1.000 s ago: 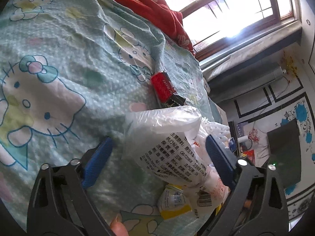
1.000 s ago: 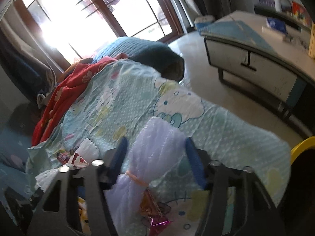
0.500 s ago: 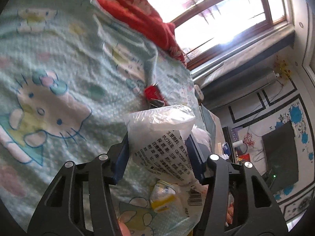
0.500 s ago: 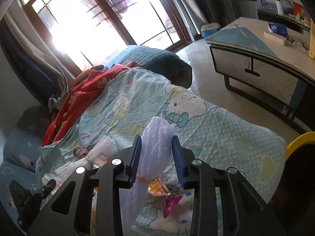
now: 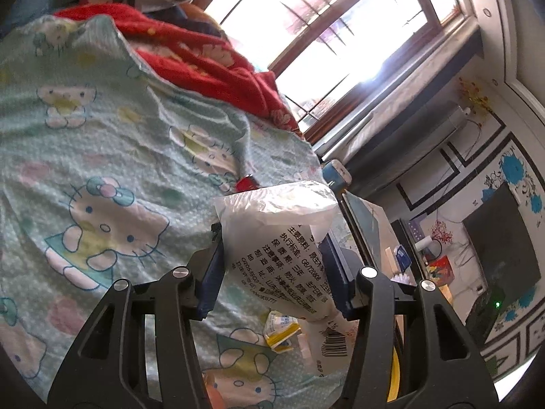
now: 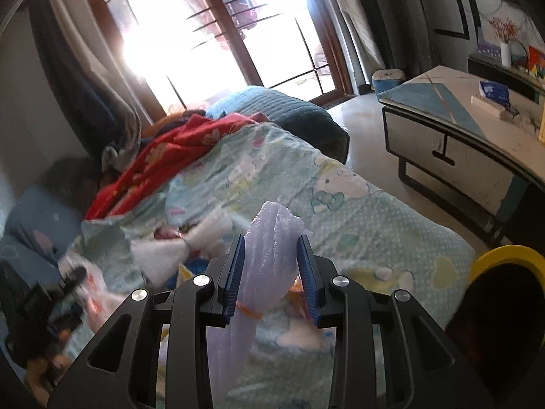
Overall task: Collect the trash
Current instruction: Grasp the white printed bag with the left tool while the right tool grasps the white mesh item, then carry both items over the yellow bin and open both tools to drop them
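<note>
- Our left gripper (image 5: 272, 269) had its fingers (image 5: 212, 274) clamped on a white plastic wrapper (image 5: 279, 238) printed with black text and a barcode; the blue pads pressed it from both sides.
- That wrapper stood up between the fingers, its crumpled top above them and its barcoded tail hanging below, over the bed (image 5: 102, 143).
- Under the tail, a small yellow-and-white packet (image 5: 281, 332) lay on the cartoon-cat sheet.
- A red object (image 5: 247, 183) peeked out just behind the wrapper's top edge; we could not tell what it was.
- A red blanket (image 5: 190, 54) was heaped at the far side of the bed, near the window (image 5: 340, 41).
- Our right gripper (image 6: 271, 272) had its fingers (image 6: 308, 277) closed on a pale purple mesh bag (image 6: 272, 248), bound lower down by an orange rubber band (image 6: 248, 310).
- The mesh bag rose above the fingertips and hung down between the gripper's arms, held over the bed.
- In the right wrist view, a white frilled wrapper (image 6: 177, 248) lay on the sheet to the left of the bag, with more blurred litter around it.
- A yellow-rimmed bin (image 6: 504, 262) showed at the lower right, beside the bed.
- A low tabletop (image 6: 453, 109) stood across the floor, carrying a blue packet (image 6: 494, 90).
</note>
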### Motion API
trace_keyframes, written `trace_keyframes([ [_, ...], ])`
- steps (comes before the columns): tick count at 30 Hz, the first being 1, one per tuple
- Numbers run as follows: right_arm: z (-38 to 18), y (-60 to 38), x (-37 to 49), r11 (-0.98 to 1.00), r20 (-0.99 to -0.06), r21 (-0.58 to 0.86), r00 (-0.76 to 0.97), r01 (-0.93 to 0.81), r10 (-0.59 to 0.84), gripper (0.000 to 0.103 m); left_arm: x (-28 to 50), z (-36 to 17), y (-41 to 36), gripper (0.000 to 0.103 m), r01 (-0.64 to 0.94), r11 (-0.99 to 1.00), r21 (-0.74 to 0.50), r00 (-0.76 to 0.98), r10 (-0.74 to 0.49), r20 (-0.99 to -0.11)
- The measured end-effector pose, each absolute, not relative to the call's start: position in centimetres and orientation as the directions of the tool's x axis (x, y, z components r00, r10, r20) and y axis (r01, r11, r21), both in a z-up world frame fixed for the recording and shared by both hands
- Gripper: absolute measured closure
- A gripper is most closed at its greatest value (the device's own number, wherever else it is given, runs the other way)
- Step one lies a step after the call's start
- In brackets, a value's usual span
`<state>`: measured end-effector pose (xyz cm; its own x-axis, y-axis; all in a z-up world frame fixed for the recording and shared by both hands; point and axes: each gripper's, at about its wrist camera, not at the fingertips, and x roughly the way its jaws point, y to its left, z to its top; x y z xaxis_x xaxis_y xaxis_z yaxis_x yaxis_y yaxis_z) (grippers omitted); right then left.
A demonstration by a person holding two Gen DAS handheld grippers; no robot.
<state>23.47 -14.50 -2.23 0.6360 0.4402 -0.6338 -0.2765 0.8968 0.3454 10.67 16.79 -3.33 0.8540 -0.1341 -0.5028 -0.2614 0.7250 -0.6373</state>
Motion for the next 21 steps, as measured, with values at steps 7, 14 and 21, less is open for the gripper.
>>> trace_keyframes([
  [7, -2.2, -15.8, 21.4, 0.915, -0.629, 0.290, 0.664, -0.282, 0.404, 0.073, 10.6, -2.1, 14.2, 0.059, -0.201, 0.772, -0.602, 0.864, -0.150, -0.481],
  [14, -0.9, -18.7, 19.8, 0.913, -0.577, 0.304, 0.709, -0.274, 0.405, 0.073, 11.1, -1.1, 10.8, 0.059, -0.132, 0.817, -0.562, 0.869, -0.177, -0.463],
  [21, 0.3, -21.8, 18.5, 0.915, -0.543, 0.321, 0.745, -0.243, 0.388, 0.073, 11.4, -0.5, 7.0, 0.059, -0.063, 0.852, -0.521, 0.865, -0.214, -0.454],
])
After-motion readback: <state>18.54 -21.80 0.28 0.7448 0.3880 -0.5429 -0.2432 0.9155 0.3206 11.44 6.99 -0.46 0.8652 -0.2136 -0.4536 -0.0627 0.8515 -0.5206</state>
